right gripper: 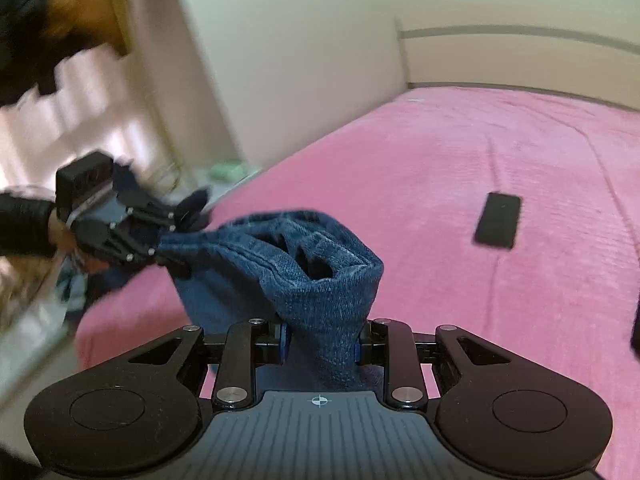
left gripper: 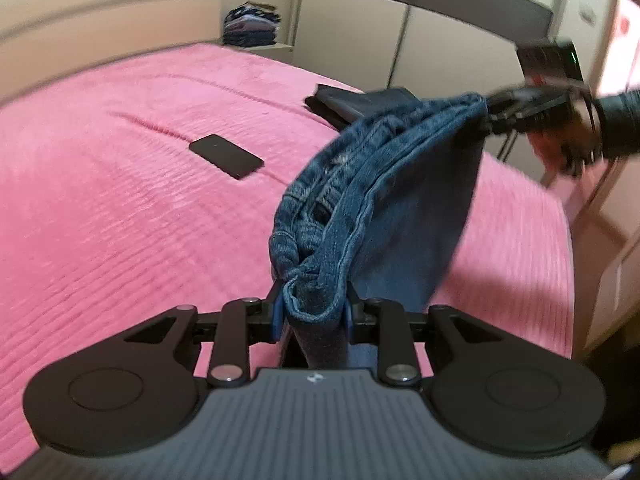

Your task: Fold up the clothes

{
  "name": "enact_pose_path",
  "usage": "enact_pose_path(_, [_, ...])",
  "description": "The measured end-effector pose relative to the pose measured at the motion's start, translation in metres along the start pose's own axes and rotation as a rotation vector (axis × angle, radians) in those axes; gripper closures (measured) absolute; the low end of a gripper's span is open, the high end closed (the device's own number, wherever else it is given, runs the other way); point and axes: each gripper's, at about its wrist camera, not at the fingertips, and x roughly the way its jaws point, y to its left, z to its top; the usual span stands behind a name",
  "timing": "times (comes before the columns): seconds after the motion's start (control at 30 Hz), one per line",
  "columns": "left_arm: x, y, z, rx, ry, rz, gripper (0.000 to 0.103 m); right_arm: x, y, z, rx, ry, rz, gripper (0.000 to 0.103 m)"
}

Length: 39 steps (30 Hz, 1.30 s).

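Note:
A pair of blue jeans [left gripper: 384,184] hangs in the air above the pink bed [left gripper: 120,200], stretched between both grippers. My left gripper [left gripper: 314,312] is shut on one end of the bunched denim. My right gripper [right gripper: 322,340] is shut on the other end of the jeans [right gripper: 304,264]. In the left wrist view the right gripper [left gripper: 492,116] shows at the upper right, clamped on the far end. In the right wrist view the left gripper [right gripper: 160,244] shows at the left, clamped on the denim. The lower part of the jeans hangs hidden below.
A black phone [left gripper: 226,156] lies on the bedspread, also in the right wrist view [right gripper: 498,220]. A folded dark garment [left gripper: 348,106] lies at the bed's far edge. A stack of folded clothes [left gripper: 252,26] sits on a shelf by the wardrobe [left gripper: 400,20].

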Motion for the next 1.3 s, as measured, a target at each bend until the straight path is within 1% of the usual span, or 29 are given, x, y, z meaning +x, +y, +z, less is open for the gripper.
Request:
enact_pose_path(0.07, [-0.011,-0.044,-0.030,0.025,0.019,0.028,0.081,-0.017,0.028,-0.042,-0.050,0.034,0.014,0.073])
enact_pose_path(0.1, [-0.015,-0.070,-0.048,0.036,0.042,0.044,0.081,-0.025,0.042,-0.063,-0.076,0.052,0.021,0.072])
enact_pose_path(0.17, [-0.019,-0.119,-0.079,0.046,0.095,0.066,0.080,-0.041,0.065,-0.107,-0.130,0.123,0.040,0.068])
enact_pose_path(0.2, [-0.020,-0.145,-0.095,0.040,0.129,0.069,0.080,-0.047,0.073,-0.127,-0.146,0.163,0.050,0.067])
enact_pose_path(0.27, [-0.020,-0.194,-0.123,0.024,0.201,0.070,0.079,-0.054,0.088,-0.169,-0.189,0.272,0.061,0.066])
enact_pose_path(0.33, [-0.016,-0.236,-0.143,-0.010,0.274,0.058,0.079,-0.062,0.091,-0.202,-0.217,0.372,0.066,0.066])
enact_pose_path(0.37, [-0.013,-0.253,-0.150,-0.040,0.304,0.051,0.079,-0.065,0.092,-0.216,-0.229,0.421,0.068,0.063])
enact_pose_path(0.4, [-0.011,-0.267,-0.155,-0.066,0.332,0.053,0.079,-0.069,0.090,-0.224,-0.223,0.438,0.077,0.059])
enact_pose_path(0.43, [-0.009,-0.276,-0.158,-0.089,0.350,0.066,0.079,-0.075,0.087,-0.228,-0.197,0.442,0.076,0.043])
enact_pose_path(0.47, [-0.008,-0.281,-0.159,-0.115,0.362,0.075,0.079,-0.081,0.081,-0.231,-0.160,0.439,0.071,0.030])
enact_pose_path(0.53, [-0.008,-0.286,-0.160,-0.170,0.385,0.090,0.080,-0.088,0.066,-0.228,-0.095,0.411,0.055,0.029])
enact_pose_path(0.63, [-0.009,-0.284,-0.158,-0.215,0.418,0.141,0.080,-0.089,0.043,-0.212,0.022,0.348,0.033,0.029])
enact_pose_path(0.67, [-0.011,-0.281,-0.157,-0.246,0.411,0.161,0.080,-0.087,0.039,-0.207,0.057,0.331,0.030,0.029])
enact_pose_path(0.77, [-0.025,-0.265,-0.151,-0.373,0.344,0.239,0.077,-0.078,0.030,-0.189,0.154,0.285,0.034,0.029])
enact_pose_path(0.8, [-0.029,-0.260,-0.149,-0.407,0.320,0.264,0.073,-0.073,0.031,-0.182,0.173,0.273,0.044,0.029])
enact_pose_path(0.83, [-0.028,-0.254,-0.145,-0.418,0.301,0.282,0.067,-0.068,0.037,-0.176,0.169,0.266,0.055,0.026])
enact_pose_path(0.87, [-0.025,-0.249,-0.141,-0.417,0.285,0.297,0.063,-0.062,0.043,-0.169,0.162,0.260,0.066,0.022])
enact_pose_path(0.9, [-0.022,-0.245,-0.137,-0.416,0.268,0.312,0.055,-0.056,0.050,-0.165,0.140,0.258,0.081,0.020])
enact_pose_path(0.93, [-0.014,-0.245,-0.133,-0.340,0.276,0.336,0.052,-0.049,0.059,-0.162,0.107,0.263,0.092,0.017])
enact_pose_path(0.97, [-0.005,-0.248,-0.129,-0.226,0.295,0.365,0.052,-0.041,0.067,-0.159,0.085,0.273,0.096,0.016])
enact_pose_path(1.0, [0.004,-0.256,-0.129,-0.084,0.319,0.368,0.052,-0.033,0.074,-0.157,0.066,0.283,0.100,0.016])
enact_pose_path(1.07, [0.023,-0.275,-0.133,0.226,0.369,0.347,0.051,-0.018,0.082,-0.158,0.062,0.303,0.103,0.015])
enact_pose_path(1.1, [0.029,-0.282,-0.138,0.344,0.383,0.344,0.050,-0.011,0.084,-0.159,0.073,0.312,0.100,0.015])
enact_pose_path(1.17, [0.039,-0.293,-0.150,0.540,0.400,0.349,0.050,0.000,0.087,-0.159,0.094,0.328,0.091,0.015])
enact_pose_path(1.2, [0.043,-0.294,-0.154,0.593,0.401,0.352,0.050,0.006,0.089,-0.158,0.103,0.334,0.084,0.015])
enact_pose_path(1.27, [0.048,-0.293,-0.159,0.652,0.394,0.359,0.050,0.018,0.113,-0.150,-0.044,0.342,0.081,0.015])
enact_pose_path(1.3, [0.048,-0.288,-0.159,0.638,0.385,0.356,0.049,0.025,0.127,-0.146,-0.125,0.345,0.080,0.015])
